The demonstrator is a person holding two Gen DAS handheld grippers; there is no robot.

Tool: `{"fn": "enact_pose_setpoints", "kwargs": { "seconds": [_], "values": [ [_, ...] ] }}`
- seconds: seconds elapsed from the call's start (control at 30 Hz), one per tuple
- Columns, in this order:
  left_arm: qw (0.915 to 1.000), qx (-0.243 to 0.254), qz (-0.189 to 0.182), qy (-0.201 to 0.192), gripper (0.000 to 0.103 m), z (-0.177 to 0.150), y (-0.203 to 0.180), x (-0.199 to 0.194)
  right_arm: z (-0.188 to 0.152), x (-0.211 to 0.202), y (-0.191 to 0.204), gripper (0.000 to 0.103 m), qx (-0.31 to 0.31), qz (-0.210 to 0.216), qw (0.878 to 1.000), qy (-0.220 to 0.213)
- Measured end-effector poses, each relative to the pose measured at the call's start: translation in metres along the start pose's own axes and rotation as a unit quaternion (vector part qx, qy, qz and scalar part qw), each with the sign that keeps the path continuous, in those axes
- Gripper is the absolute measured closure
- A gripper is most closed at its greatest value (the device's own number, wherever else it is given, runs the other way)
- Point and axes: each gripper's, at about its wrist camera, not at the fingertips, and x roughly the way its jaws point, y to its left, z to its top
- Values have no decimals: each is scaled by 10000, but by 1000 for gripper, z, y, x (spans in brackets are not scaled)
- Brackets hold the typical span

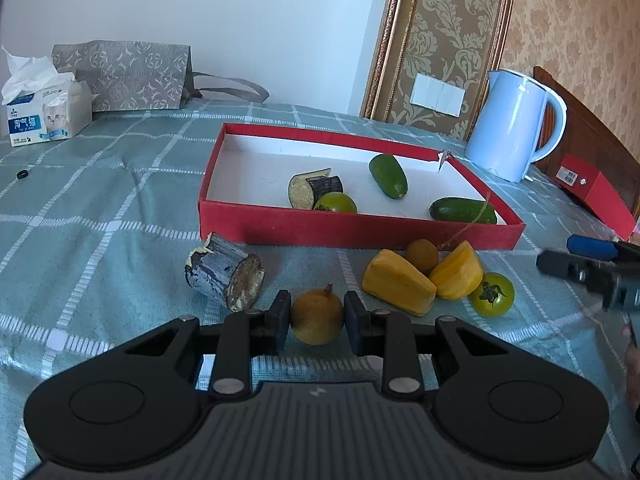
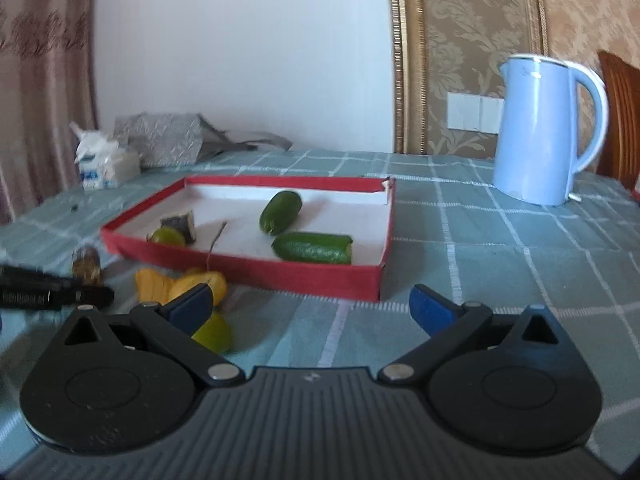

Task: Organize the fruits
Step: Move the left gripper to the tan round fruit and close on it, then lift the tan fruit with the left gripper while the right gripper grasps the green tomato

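The left gripper (image 1: 317, 326) has its jaws pinched on a round yellow-brown fruit (image 1: 317, 314) that sits on the tabletop (image 1: 100, 248), at the near edge of the scattered pile. The pads press its left and right sides, and the stub of stem points up and away.

The red tray (image 1: 360, 230) lies straight ahead of those jaws, just beyond the fruit, its near wall running left to right across the line of reach. Judging from that, the coming move is a lift over this low wall and a short carry forward. Inside the tray already lie two green cucumbers (image 1: 388, 176), a piece of eggplant (image 1: 314, 190) and a green tomato (image 1: 335, 203).

Outside it, to the right of the held fruit, wait two yellow wedges (image 1: 398, 282), a smaller round fruit (image 1: 423, 255) and another green tomato (image 1: 492, 294); a dark eggplant chunk (image 1: 224, 274) lies to the left.

The right gripper (image 2: 312, 310) hangs with its jaws spread wide and nothing between them, near the right end of the pile, so it is the nearer one for the tomato there. A blue kettle (image 2: 540, 132) stands far right, well clear of the tray.
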Motion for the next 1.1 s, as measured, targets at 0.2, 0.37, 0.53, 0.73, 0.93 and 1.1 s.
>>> {"fn": "enact_pose_setpoints", "kwargs": {
  "seconds": [0.2, 0.37, 0.53, 0.73, 0.93, 1.1],
  "values": [
    [10000, -36, -25, -4, 75, 0, 2, 0, -4, 7, 31, 0, -694, 403, 9966, 210],
    [10000, -41, -29, -5, 75, 0, 2, 0, -6, 18, 50, 0, -1107, 506, 9920, 336],
    [10000, -42, -30, -5, 75, 0, 2, -1, -2, 33, 55, 18, -1206, 580, 9895, 548],
    [10000, -47, -34, -6, 75, 0, 2, -1, -2, 41, 53, 65, -1022, 823, 9878, 836],
    [10000, -61, -45, -8, 75, 0, 2, -1, -6, 32, 61, 71, -1236, 637, 9881, 658],
    [10000, -57, -42, -9, 75, 0, 1, -1, -1, 33, 43, 71, -706, 176, 9953, 643]
  ]
}}
